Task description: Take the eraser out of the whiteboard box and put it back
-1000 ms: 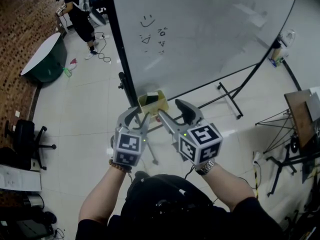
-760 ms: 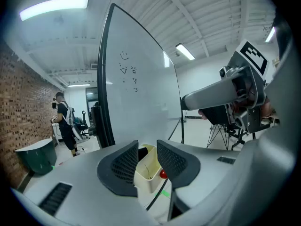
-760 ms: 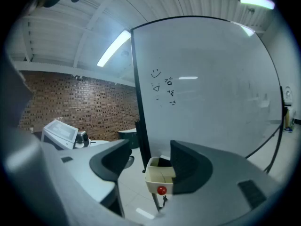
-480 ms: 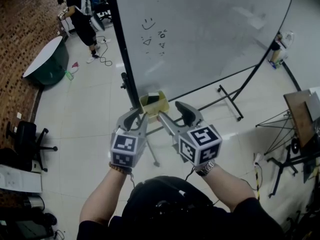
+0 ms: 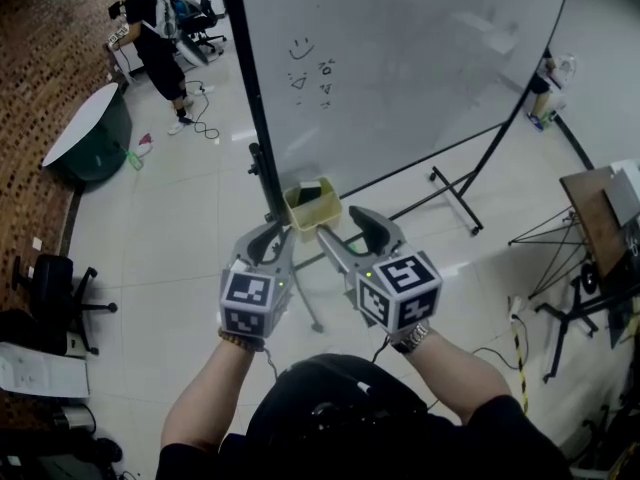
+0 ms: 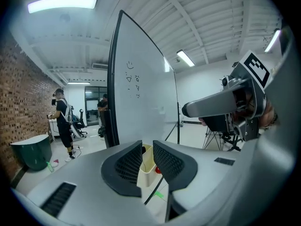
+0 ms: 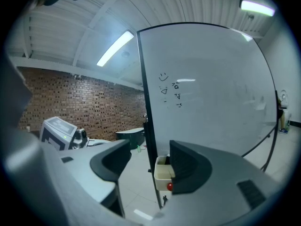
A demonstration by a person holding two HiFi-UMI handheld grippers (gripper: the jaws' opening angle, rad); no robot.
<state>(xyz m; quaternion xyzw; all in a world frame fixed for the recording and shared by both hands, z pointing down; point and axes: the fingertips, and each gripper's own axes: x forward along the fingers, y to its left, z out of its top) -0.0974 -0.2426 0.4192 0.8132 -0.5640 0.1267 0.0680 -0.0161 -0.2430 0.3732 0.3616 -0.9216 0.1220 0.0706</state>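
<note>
A pale yellow box [image 5: 312,208] hangs at the lower left edge of the whiteboard [image 5: 400,68], with a dark thing, probably the eraser [image 5: 313,192], lying inside it. Both grippers hover just short of the box and touch nothing. My left gripper [image 5: 280,236] has just been closing; only a narrow gap remains, with nothing between the jaws. In the left gripper view the box [image 6: 146,171] shows beyond the left gripper [image 6: 147,147]. My right gripper [image 5: 346,225] stands wide open and empty. In the right gripper view the box [image 7: 162,173] sits ahead of the right gripper [image 7: 150,150].
The whiteboard stands on black legs [image 5: 455,198] over a pale tiled floor. A person [image 5: 150,33] stands at the far left near a round green table [image 5: 90,123]. An office chair [image 5: 50,278] is at the left, a stand with a board [image 5: 600,218] at the right.
The left gripper's jaws have drawn closer together. Both grippers have edged forward towards the yellow box, which now sits nearer their tips.
</note>
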